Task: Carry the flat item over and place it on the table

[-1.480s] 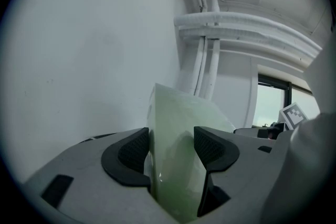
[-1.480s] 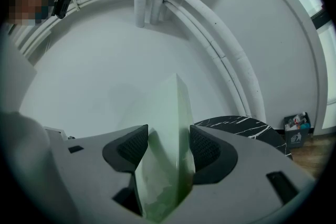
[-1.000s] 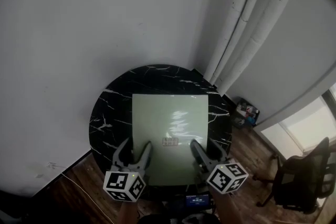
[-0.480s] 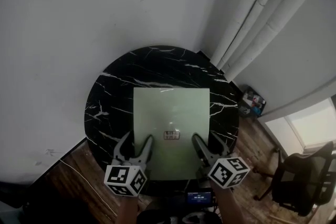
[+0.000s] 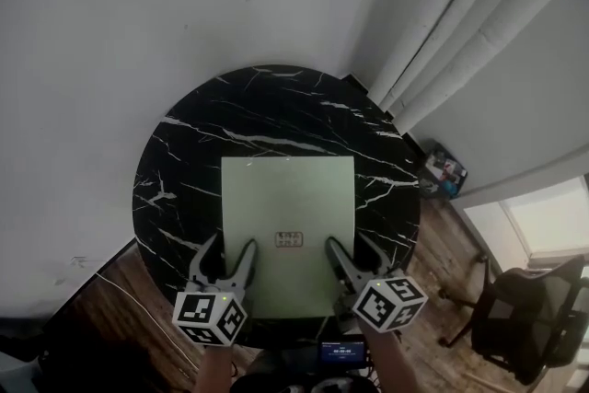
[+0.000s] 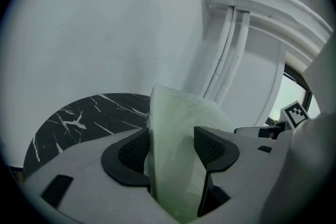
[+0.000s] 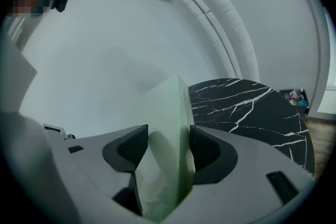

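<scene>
We've got the sheet (image 5: pixel 287 216) over the round black surface (image 5: pixel 276 101), near edge by the front rim. Can't tell if it's resting yet. L gripper (image 5: pixel 232 246) & R gripper (image 5: pixel 350 246) each have jaws pinching that near edge, one per side, prob. so the thin sheet stays level w/o flopping. Next, we reckon: lower, then release.

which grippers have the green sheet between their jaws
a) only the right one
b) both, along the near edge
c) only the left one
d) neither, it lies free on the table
b: the left gripper and the right gripper each have their jaws closed on the near edge of the green sheet, which sits over the black table.
</scene>
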Action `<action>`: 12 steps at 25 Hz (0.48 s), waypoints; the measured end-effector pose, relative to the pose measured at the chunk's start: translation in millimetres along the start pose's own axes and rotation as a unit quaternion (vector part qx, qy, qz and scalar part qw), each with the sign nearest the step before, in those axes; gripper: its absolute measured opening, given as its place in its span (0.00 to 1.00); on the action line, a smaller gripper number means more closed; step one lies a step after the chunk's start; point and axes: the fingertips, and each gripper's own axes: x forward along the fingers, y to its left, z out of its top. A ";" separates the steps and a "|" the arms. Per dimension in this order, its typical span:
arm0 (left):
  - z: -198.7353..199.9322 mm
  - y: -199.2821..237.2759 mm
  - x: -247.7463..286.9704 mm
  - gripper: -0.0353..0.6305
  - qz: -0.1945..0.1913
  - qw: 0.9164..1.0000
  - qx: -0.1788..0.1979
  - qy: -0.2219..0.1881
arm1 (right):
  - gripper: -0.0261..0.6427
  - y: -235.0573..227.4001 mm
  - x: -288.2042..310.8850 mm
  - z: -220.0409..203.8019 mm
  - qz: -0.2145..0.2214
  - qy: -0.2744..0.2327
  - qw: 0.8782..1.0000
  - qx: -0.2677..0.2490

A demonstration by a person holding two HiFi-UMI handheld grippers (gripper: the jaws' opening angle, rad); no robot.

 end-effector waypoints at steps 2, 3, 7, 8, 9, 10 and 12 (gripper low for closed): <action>-2.7 3.3 8.3 0.47 0.002 1.000 -0.001 0.002 | 0.37 -5.9 7.3 -1.1 0.000 0.003 1.000 0.001; -4.1 4.3 12.4 0.47 0.002 1.000 -0.001 0.005 | 0.37 -9.0 10.4 -2.2 0.000 0.003 1.000 0.002; -16.7 7.1 20.7 0.47 0.007 1.000 -0.004 0.020 | 0.37 -20.7 17.7 -14.1 -0.004 0.015 1.000 0.009; -19.4 8.3 22.3 0.47 0.008 1.000 -0.006 0.022 | 0.36 -23.0 19.9 -16.7 -0.004 0.019 1.000 0.010; -22.1 9.7 24.0 0.47 0.010 1.000 -0.007 0.025 | 0.37 -25.2 22.3 -19.2 -0.003 0.022 1.000 0.012; -24.8 11.3 25.9 0.47 0.012 1.000 -0.009 0.027 | 0.37 -27.3 24.8 -21.6 -0.004 0.025 1.000 0.013; -30.1 14.6 29.8 0.47 0.016 0.999 -0.011 0.033 | 0.37 -31.1 29.8 -26.1 -0.005 0.032 0.999 0.014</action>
